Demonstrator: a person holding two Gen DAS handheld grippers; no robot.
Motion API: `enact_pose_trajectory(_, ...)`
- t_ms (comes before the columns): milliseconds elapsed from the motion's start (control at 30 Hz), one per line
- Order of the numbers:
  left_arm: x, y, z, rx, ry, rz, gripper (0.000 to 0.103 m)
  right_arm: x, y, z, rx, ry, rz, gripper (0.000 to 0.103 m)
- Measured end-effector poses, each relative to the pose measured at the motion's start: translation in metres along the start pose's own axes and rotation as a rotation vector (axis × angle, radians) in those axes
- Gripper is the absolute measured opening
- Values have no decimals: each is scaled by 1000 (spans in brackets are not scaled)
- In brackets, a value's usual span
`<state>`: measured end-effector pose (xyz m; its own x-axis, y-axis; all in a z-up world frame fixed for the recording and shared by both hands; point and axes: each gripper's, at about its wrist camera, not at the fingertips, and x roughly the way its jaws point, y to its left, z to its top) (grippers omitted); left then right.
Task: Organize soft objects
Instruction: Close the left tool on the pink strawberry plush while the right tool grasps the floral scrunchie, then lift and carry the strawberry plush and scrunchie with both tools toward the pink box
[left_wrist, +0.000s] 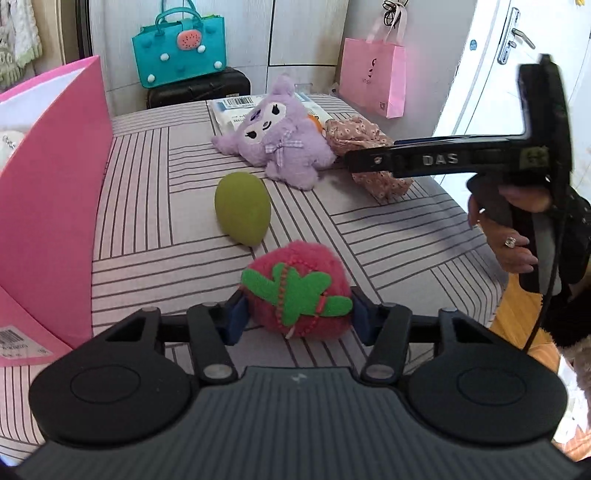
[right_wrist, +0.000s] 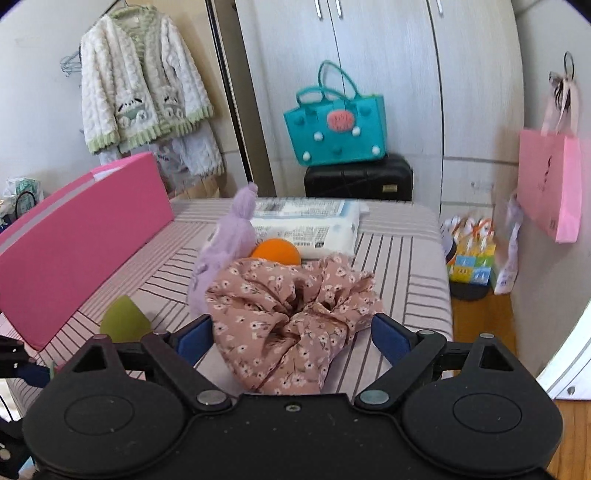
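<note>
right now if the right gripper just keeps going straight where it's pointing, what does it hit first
Most likely the floral scrunchie: it lies between the open fingers of the right gripper, pads clear of it. Beyond it sit the orange ball and the purple plush.

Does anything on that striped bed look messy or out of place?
Mostly the floral cloth: it lies crumpled in a heap beside the purple plush, which is flopped on its back. Nothing looks spilled or damaged.

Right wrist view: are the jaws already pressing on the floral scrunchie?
No: the right gripper stands wide, with a visible gap between each blue pad and the floral scrunchie lying between them.
</note>
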<state>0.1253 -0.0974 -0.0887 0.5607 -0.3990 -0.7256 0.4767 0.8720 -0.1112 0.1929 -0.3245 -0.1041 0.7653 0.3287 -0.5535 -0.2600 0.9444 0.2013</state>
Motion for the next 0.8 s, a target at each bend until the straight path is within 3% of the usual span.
enact_pose_trajectory(100,-1,2,0,-17,-5,3,50,7,-2,2,35,5,-5,89)
enact_pose_trajectory(167,0,3,1,-20,-2,-4,50,10,-4,2,40,48,31,46)
enact_pose_trajectory(267,1,6,3,-29,4,-28,50,8,-6,1,47,53,45,28)
enact_pose_trajectory(433,5,9,7,-34,-3,-27,50,-9,-1,-4,33,38,38,19)
enact_pose_trajectory(800,-2,5,11,-21,-15,-33,49,-43,19,-23,26,80,109,19)
